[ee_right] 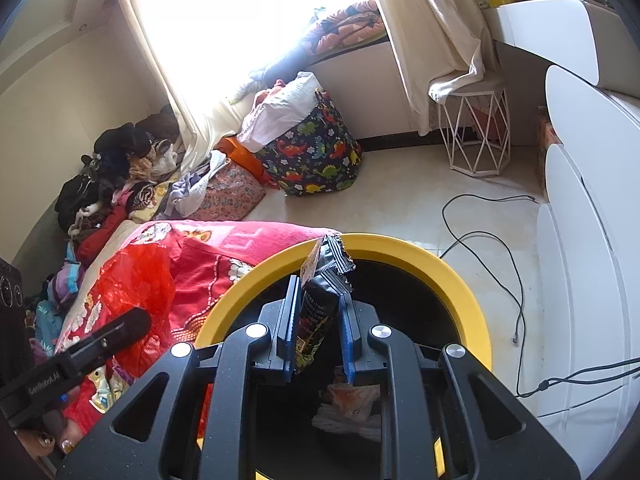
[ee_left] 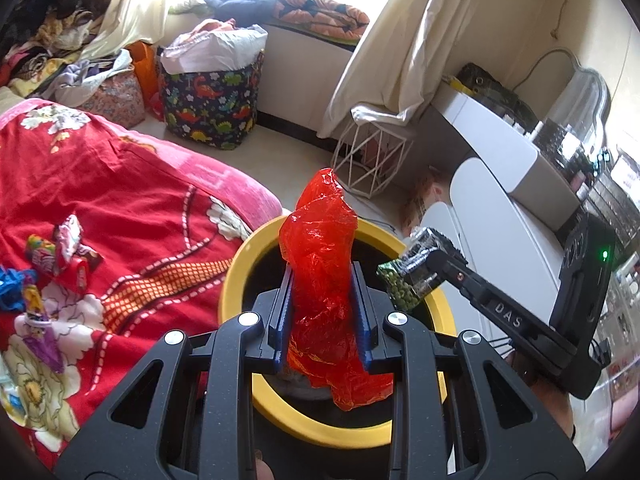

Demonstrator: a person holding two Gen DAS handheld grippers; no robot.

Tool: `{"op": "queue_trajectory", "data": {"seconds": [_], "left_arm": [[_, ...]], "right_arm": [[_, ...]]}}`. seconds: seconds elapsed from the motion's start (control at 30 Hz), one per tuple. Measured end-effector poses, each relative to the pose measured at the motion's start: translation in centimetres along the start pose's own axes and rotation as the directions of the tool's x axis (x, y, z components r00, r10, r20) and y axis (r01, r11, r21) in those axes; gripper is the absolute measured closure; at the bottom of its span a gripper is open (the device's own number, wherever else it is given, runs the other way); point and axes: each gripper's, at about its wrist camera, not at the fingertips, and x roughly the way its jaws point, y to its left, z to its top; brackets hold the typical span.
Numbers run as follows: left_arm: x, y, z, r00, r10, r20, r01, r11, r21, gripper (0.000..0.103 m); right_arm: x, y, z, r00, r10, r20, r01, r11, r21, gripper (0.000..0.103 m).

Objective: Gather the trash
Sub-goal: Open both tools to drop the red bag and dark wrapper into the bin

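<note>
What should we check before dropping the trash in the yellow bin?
1. Left gripper shut on the red bag: ok.
2. Right gripper shut on the snack packet: ok.
3. Red bag over the bin opening: ok.
4. Snack packet over the bin opening: ok.
5. Room left in the bin: ok, only a little trash shows at the bottom.
6. All trash gone from the bed: not ok, wrappers remain there.

print on the black snack packet (ee_right: 320, 312) too small to read; bin (ee_right: 460, 280) bottom mostly hidden.
</note>
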Motion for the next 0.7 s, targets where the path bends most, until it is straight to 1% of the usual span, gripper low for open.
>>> {"op": "queue_trajectory", "data": {"seconds": [0.2, 0.53, 0.67, 0.7], "left_arm": [[1.3, -0.4, -0.9, 0.999, -0.014, -0.039, 0.014, 1.0, 0.015, 0.083], [2.7, -0.5, -1.6, 0.997, -0.017, -0.078, 0.018, 1.0, 0.021, 0.083], [3.2, -0.4, -1.8, 0.996, -0.022, -0.091, 0.023, 1.0, 0.01, 0.083], [3.2, -0.3, -1.7, 0.996, -0.024, -0.091, 0.025, 1.0, 0.011, 0.083]], "right_arm": [[0.5, -0.8, -0.3, 1.0, -0.019, -0.013, 0.019, 1.0, 0.011, 0.086], [1.1, -1.9, -0.6, 0.999, -0.03, -0.035, 0.031, 0.999, 0.027, 0.086], [1.1, -2.0, -0.6, 0.999, -0.027, -0.036, 0.028, 0.999, 0.03, 0.083], [1.2, -2.0, -0.6, 0.999, -0.028, -0.037, 0.03, 0.999, 0.035, 0.081]]}}
